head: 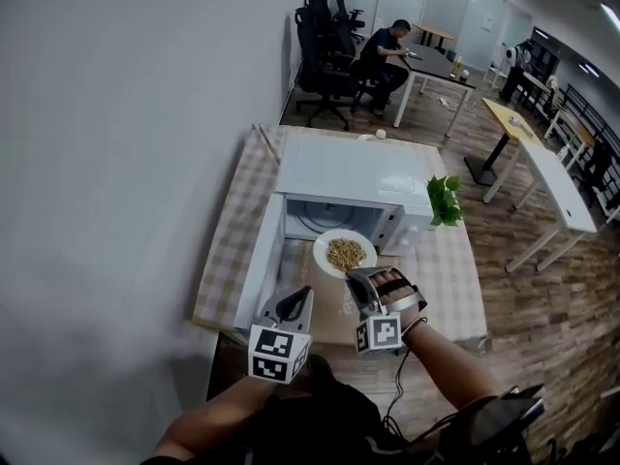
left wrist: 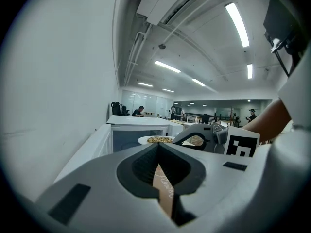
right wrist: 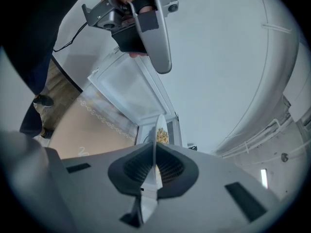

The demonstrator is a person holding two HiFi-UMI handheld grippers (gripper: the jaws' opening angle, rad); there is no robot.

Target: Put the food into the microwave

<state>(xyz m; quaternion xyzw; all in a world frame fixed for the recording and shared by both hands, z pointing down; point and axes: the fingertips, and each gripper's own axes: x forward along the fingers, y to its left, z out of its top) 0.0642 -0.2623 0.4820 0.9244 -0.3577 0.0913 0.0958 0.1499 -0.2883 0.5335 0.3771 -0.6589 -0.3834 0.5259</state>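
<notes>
A white plate of yellowish food [head: 345,253] hangs just in front of the open white microwave [head: 354,177], whose door [head: 260,264] swings out to the left. My right gripper [head: 356,277] is shut on the plate's near rim. The right gripper view shows that plate [right wrist: 159,130] edge-on between the jaws, with the microwave's cavity beyond. My left gripper [head: 298,296] hovers beside the door, left of the plate, jaws together and holding nothing. From the left gripper view I see the plate [left wrist: 155,140] and the right gripper [left wrist: 199,137] ahead to the right.
The microwave stands on a table with a checked cloth [head: 228,250] and a tan placemat [head: 334,310] in front. A small potted plant [head: 444,200] sits to the microwave's right. A white wall runs along the left. A person sits at a desk [head: 387,51] far behind.
</notes>
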